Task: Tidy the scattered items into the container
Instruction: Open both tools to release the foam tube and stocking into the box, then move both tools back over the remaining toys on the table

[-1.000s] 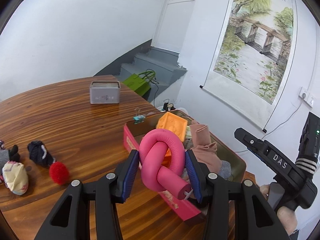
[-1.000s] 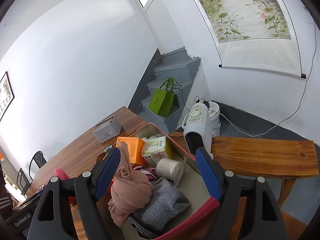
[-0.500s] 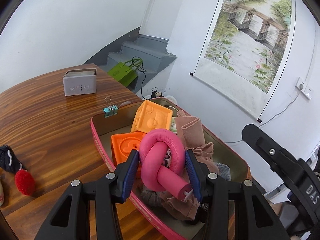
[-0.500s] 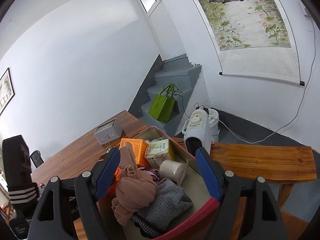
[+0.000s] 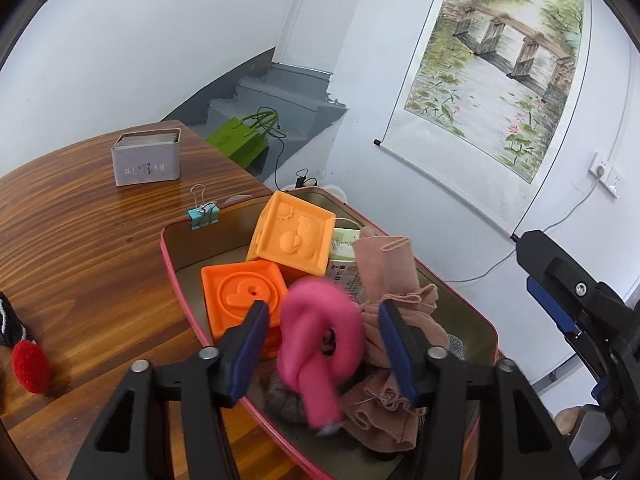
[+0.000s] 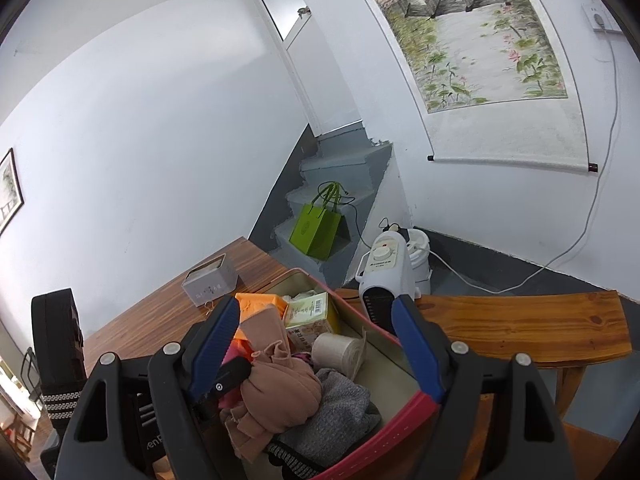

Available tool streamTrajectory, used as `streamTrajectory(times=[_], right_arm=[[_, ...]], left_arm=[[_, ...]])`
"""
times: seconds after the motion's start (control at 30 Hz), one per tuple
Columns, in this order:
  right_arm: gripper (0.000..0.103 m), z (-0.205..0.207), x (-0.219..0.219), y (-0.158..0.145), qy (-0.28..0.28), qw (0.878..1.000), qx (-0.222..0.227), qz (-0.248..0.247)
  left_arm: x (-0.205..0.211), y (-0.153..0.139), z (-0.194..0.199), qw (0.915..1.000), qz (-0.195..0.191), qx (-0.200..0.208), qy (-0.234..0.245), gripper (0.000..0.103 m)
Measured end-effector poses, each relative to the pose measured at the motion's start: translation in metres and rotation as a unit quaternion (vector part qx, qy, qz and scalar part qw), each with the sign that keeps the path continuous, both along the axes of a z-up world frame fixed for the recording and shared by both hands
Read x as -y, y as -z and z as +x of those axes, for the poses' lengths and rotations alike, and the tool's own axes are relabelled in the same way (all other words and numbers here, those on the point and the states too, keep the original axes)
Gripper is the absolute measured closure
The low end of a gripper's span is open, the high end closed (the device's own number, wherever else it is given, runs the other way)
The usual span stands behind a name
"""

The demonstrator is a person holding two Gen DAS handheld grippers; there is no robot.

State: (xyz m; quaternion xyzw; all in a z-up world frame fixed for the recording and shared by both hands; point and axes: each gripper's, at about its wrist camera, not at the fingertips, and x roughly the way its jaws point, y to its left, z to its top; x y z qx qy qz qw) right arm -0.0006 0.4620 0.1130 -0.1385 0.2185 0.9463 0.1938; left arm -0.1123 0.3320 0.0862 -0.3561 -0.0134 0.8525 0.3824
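Left gripper (image 5: 322,346): fingers spread apart over the container; the knotted pink foam tube (image 5: 316,344) sits blurred between the pads, and neither pad looks to be touching it.
Pink foam tube: over the pile inside the container, beside the orange block (image 5: 244,294).
Container (image 5: 170,256): red-rimmed tin at the tabletop's far edge, holding two orange blocks, a tan stocking (image 5: 394,300), grey knit and a tea box.
Right gripper (image 6: 316,344): fingers wide apart, empty, above the container's end.
Binder clip (image 5: 203,213): clipped on the container's rim.
Grey tin (image 5: 147,158): near the tabletop's far corner.
Red pompom (image 5: 30,366): at the tabletop's left edge.
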Motion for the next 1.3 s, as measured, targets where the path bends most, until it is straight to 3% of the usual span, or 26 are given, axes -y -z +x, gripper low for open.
streamTrajectory(times=[0.03,0.07,0.77,0.9,1.03,1.1,1.3], right_arm=[[0.021,0.001,-0.001,0.000,0.005,1.000,-0.003,0.001],[0.021,0.003,-0.001,-0.001,0.010,1.000,-0.006,0.001],[0.020,-0.001,0.000,0.002,0.026,1.000,0.004,0.014],[0.020,-0.004,0.004,0.003,0.021,0.999,0.011,0.022],[0.020,-0.005,0.007,0.004,0.022,0.999,0.014,0.029],[0.020,-0.006,0.007,0.004,0.021,0.999,0.016,0.031],[0.020,-0.008,0.012,0.005,0.023,0.999,0.024,0.044]], left_arm=[[0.002,0.000,-0.001,1.0000,0.005,0.004,-0.002,0.023],[0.004,-0.001,-0.001,0.9999,0.013,0.009,-0.003,0.021],[0.049,-0.031,-0.009,0.9969,0.057,0.000,-0.054,0.021],[0.059,-0.034,-0.009,0.9950,0.069,-0.003,-0.071,0.008],[0.065,-0.038,-0.007,0.9941,0.071,-0.005,-0.082,0.007],[0.070,-0.039,-0.007,0.9931,0.072,-0.007,-0.092,0.001],[0.088,-0.044,-0.002,0.9903,0.070,-0.011,-0.119,0.001]])
